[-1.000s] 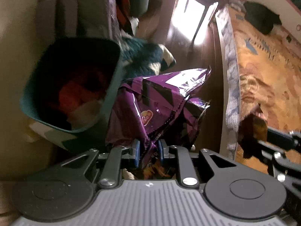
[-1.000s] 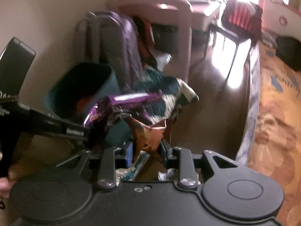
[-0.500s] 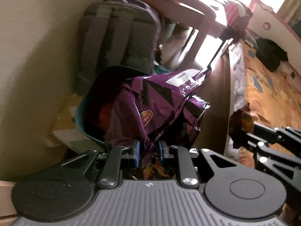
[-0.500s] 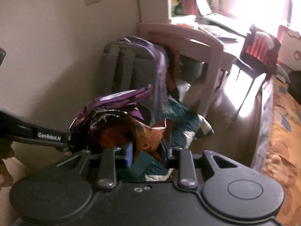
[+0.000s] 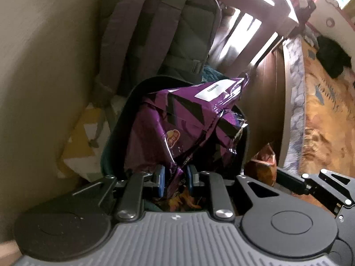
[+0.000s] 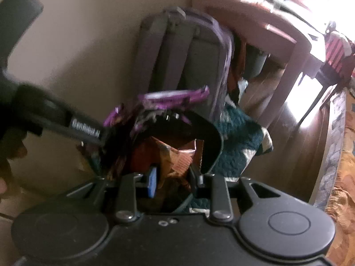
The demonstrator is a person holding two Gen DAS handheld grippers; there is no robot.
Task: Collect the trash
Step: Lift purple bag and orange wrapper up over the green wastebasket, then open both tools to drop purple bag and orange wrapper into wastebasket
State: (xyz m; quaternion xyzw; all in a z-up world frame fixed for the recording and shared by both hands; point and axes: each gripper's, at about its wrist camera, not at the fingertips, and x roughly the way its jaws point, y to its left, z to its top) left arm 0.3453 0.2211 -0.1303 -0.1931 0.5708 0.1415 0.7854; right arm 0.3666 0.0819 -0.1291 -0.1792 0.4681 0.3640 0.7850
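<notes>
Our left tongs (image 5: 175, 178) are clenched on a crumpled purple snack bag (image 5: 184, 124), which hangs over the mouth of the dark teal bin (image 5: 133, 93). Our right tongs (image 6: 173, 180) grip an orange-brown wrapper (image 6: 177, 157), held inside the bin's rim (image 6: 213, 133) (the view here is blurred). Just behind the bin a grey backpack (image 5: 159, 33) leans against the wall; a patterned bed (image 5: 328, 115) lies to the right.

Beige wall (image 6: 93, 44), wood floor (image 5: 264, 102) (sunlit), pink desk (image 6: 273, 28).
</notes>
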